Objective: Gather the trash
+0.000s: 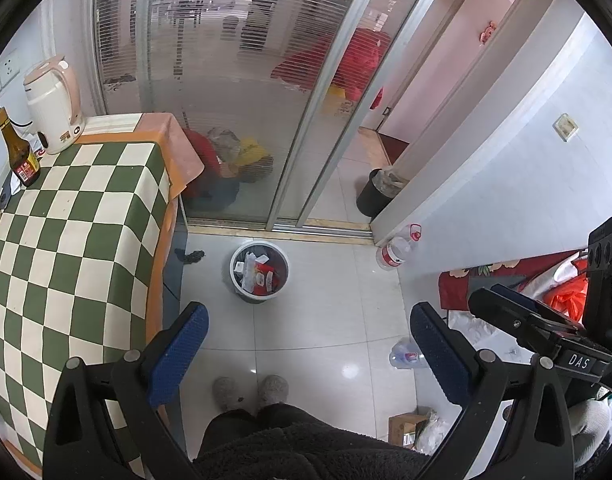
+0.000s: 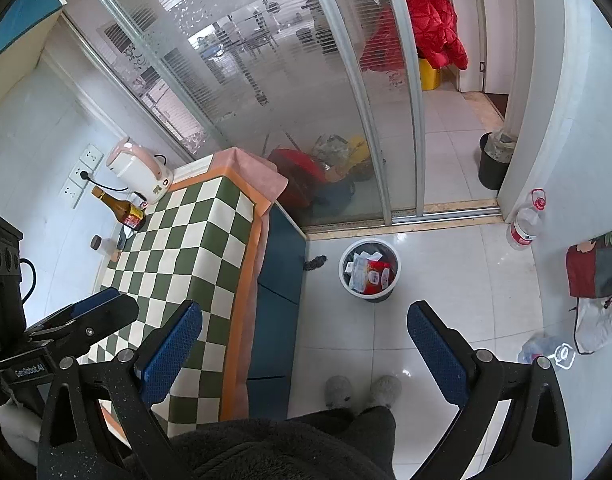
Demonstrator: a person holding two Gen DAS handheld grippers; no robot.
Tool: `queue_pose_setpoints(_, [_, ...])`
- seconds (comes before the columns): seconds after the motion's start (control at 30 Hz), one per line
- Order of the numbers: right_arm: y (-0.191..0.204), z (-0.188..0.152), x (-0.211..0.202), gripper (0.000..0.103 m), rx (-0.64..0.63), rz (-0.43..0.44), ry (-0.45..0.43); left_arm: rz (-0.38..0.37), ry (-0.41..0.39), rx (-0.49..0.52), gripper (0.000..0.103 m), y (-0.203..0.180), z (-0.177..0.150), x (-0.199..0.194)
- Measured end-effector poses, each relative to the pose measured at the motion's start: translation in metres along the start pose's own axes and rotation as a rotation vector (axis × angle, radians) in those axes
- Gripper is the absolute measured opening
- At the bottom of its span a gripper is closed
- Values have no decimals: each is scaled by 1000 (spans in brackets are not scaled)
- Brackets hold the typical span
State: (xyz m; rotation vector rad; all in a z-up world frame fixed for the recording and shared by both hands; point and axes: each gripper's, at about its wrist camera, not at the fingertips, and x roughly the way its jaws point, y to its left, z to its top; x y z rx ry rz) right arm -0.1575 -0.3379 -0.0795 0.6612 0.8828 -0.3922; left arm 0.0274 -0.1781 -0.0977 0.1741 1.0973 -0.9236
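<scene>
On the left wrist view, the left gripper (image 1: 308, 344) hung wide open and empty over the white floor tiles. Past it stood a small white trash bin (image 1: 259, 272), stuffed with wrappers, near the sliding glass door (image 1: 225, 92). A checkered tablecloth (image 1: 65, 248) held a kettle (image 1: 53, 104) and a brown bottle (image 1: 19, 152). A squashed plastic bottle (image 1: 406, 355) lay on the floor by the right finger.

From the right wrist view, the right gripper (image 2: 303, 344) was wide open too, holding nothing. The trash bin (image 2: 369, 270) sat ahead, and grey slippers (image 2: 362, 392) showed below.
</scene>
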Motion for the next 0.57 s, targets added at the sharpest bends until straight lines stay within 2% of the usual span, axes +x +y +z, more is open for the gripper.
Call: queue_pose_setpoints(0.57, [-2,1,-1,103,4,-2,0,1,-10,5,103,-2,2,1])
